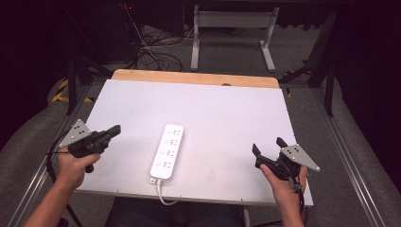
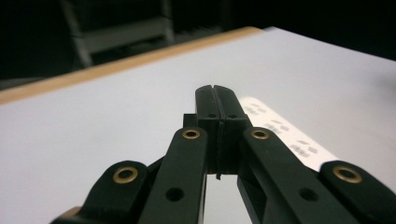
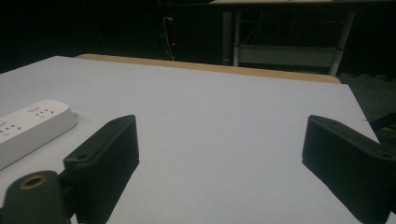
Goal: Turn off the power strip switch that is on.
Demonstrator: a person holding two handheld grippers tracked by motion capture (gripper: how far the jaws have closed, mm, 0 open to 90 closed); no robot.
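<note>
A white rectangular bench [image 1: 213, 109] with a strip of pale wood [image 1: 194, 77] along its far edge carries a long white plastic power strip [image 1: 167, 151], which lies near the middle of the near half, its length running from near to far and tilted slightly to the right at its far end. Four rows of sockets show on its top face. A white cable [image 1: 162, 194] leaves its near end and drops over the near edge of the bench.

The left tongs [image 1: 112, 131], black with a grey three-cornered plate on top, are held in the person's left hand [image 1: 75, 165] at the left edge of the bench, pointing right and slightly away. Their jaws are clenched together with nothing between them; in the left gripper view the two black tips [image 2: 217, 100] meet along a thin seam, and the power strip lies blurred beyond them to the right, apart from the tongs.

The right tongs [image 1: 268, 147] are held in the person's right hand [image 1: 282, 182] near the near right corner of the bench, pointing away. Their jaws are spread wide and released, holding nothing; the right gripper view shows bare white bench between them, with the far end of the power strip at the left edge of that view, well apart.

Beyond the bench, a grey metal frame [image 1: 232, 28] stands on a dark floor with tangled black cables [image 1: 156, 52] to its left.
</note>
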